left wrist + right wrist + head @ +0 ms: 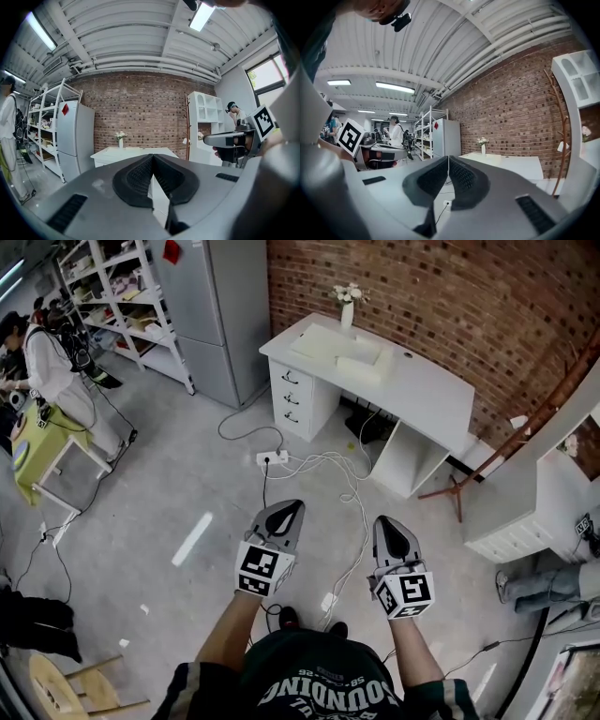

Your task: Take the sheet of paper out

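- shirt [314, 688]: big white letters, upside down, read "OUNDING"; the smaller line beside them is too small to read
- left gripper [292, 506], right gripper [385, 520]: black-and-white square codes on the cubes

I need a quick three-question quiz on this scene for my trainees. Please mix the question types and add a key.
1. True or false: the left gripper holds a sheet of paper.
2. What stands on the desk by the brick wall? A) a kettle B) a vase of flowers C) a laptop
3. Fill in: the jaws of the right gripper are ____.
Key: 1 false; 2 B; 3 shut.
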`<action>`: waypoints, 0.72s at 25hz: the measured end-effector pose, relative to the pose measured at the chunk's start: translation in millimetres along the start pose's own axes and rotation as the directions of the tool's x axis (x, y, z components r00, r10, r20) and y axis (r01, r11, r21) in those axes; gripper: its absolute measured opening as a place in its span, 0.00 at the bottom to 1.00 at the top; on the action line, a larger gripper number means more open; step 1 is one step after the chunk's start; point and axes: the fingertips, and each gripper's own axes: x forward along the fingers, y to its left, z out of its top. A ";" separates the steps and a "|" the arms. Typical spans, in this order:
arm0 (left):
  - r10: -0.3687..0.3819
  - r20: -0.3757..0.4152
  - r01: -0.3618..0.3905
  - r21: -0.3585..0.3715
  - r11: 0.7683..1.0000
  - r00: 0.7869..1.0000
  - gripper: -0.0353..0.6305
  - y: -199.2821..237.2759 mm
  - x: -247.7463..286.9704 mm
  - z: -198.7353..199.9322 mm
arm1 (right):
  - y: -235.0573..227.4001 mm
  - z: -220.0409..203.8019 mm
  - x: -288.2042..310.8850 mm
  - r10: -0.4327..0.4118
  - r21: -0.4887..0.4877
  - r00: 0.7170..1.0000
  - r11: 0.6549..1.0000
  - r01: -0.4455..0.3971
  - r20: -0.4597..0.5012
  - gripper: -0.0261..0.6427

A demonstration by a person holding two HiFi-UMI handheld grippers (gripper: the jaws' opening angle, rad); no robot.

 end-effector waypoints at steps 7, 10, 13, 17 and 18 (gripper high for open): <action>-0.021 0.025 0.021 0.008 1.000 0.999 0.07 33.3 -16.1 -4.0 | 37.2 -1.9 18.7 -0.016 -0.019 1.000 1.000 0.016 0.005 0.14; -0.029 0.024 0.028 0.015 0.999 0.999 0.07 45.8 -22.2 -4.5 | 49.0 -6.0 24.0 -0.030 -0.002 1.000 1.000 0.030 0.002 0.14; -0.033 0.021 0.033 0.013 0.999 0.999 0.07 56.4 -29.0 -4.6 | 61.1 -6.0 28.7 -0.031 -0.007 1.000 1.000 0.031 -0.004 0.14; -0.041 0.009 0.041 0.002 0.999 0.999 0.07 66.3 -33.2 -9.4 | 70.3 -2.8 33.4 -0.032 -0.018 0.999 0.999 0.032 -0.005 0.14; -0.042 0.009 0.042 0.000 0.999 0.999 0.07 67.6 -33.4 -10.1 | 70.8 -1.7 34.0 -0.033 -0.022 0.999 0.999 0.033 -0.004 0.14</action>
